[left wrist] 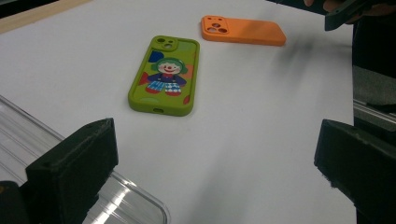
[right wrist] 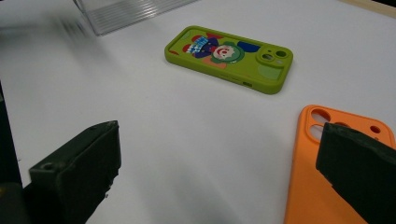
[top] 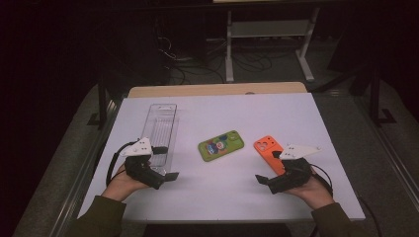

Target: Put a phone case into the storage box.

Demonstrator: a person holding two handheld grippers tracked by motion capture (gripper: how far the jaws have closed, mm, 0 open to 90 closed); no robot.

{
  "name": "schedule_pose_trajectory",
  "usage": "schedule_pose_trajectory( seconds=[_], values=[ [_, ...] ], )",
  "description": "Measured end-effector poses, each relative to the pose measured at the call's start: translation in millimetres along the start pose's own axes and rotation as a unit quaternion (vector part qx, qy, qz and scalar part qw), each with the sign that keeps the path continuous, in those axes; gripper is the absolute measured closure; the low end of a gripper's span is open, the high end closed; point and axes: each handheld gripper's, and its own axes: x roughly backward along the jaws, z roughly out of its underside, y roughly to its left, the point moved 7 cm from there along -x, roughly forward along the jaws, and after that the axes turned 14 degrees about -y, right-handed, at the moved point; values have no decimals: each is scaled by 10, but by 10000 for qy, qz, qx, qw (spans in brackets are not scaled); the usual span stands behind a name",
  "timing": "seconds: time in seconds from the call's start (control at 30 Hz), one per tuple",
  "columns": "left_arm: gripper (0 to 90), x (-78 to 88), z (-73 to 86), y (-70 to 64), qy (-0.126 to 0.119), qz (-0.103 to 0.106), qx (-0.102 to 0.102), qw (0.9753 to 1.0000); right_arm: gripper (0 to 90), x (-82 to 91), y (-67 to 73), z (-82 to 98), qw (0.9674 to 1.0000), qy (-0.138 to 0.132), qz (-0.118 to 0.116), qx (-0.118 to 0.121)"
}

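Observation:
A green phone case with a clown picture (top: 221, 145) (left wrist: 164, 77) (right wrist: 229, 56) lies flat at the middle of the white table (top: 217, 197). To its right lies an orange phone case (top: 267, 147) (left wrist: 243, 31) (right wrist: 308, 186), camera holes at its far end. My left gripper (top: 165, 163) (left wrist: 217, 140) stands open at the near end of a clear plastic tray (top: 160, 128) (left wrist: 130, 205) (right wrist: 126, 11), with nothing between its jaws. Low over the table, my right gripper (top: 269, 167) (right wrist: 224, 135) is open; one jaw hangs over the orange case's near part.
The long clear tray, with nothing in it, runs away from me on the left side of the table. A wooden strip (top: 217, 90) borders the table's far edge. Beyond it the floor is dark, with cables and a metal stand (top: 267, 44).

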Motion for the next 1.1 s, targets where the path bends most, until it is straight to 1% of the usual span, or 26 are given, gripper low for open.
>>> schedule_pose_trajectory(
  seconds=[0.03, 0.07, 0.3, 0.33, 0.37, 0.4, 0.57, 0.63, 0.67, 0.73, 0.8, 0.87, 0.9, 0.93, 0.97, 1.0, 1.1],
  values=[
    [0, -2, -5, 2, 19, 20, -36, 10000, 0, 3, 0, 0, 10000, -2, -11, 8],
    [0, -9, -14, -11, 14, 23, 10, 10000, 0, 5, -2, -2, 10000, -9, -13, 17],
    [0, -49, -43, -44, 9, 48, 17, 10000, 0, 6, 0, 1, 10000, 26, 13, 9],
    [0, -59, -46, -49, 20, 58, -12, 10000, 0, 0, -1, -2, 10000, 26, 28, 17],
    [0, -67, -47, -59, 21, 51, 19, 10000, 0, -3, -3, -4, 10000, 24, 24, 35],
    [0, -89, -54, -70, 31, 77, -31, 10000, 0, -4, -4, -5, 10000, 27, 25, 45],
    [0, -135, -75, -107, 35, 111, -36, 9999, 0, -19, -7, -5, 10000, 59, 43, 22],
    [0, -171, -99, -131, 61, 167, -58, 9998, 0, -30, -14, -6, 9999, 80, 79, 40],
    [0, -190, -108, -143, 51, 186, -42, 9998, 0, -37, -18, -10, 9999, 64, 69, 76],
    [0, -209, -117, -157, 61, 190, -8, 9998, 0, -48, -16, -9, 9999, 102, 79, 67],
    [0, -265, -139, -183, -4, 234, 17, 9997, 0, -60, -21, -4, 9999, 113, 91, 86],
    [0, -332, -161, -217, 6, 307, -7, 9995, 0, -76, -23, 1, 9997, 185, 139, 65],
    [0, -332, -161, -217, 6, 307, -7, 9995, 0, -76, -23, 1, 9997, 185, 139, 65],
    [0, -374, -164, -237, 1, 347, -24, 9994, 0, -92, -20, -8, 9996, 210, 167, 74],
    [0, -374, -164, -237, 1, 347, -24, 9994, 0, -92, -20, -8, 9996, 210, 167, 74],
    [0, -411, -159, -252, 26, 383, 0, 9993, 0, -111, -21, -22, 9995, 243, 181, 95],
    [0, -440, -153, -257, 50, 407, -4, 9992, 0, -123, -26, -32, 9994, 265, 189, 102]
  ],
)
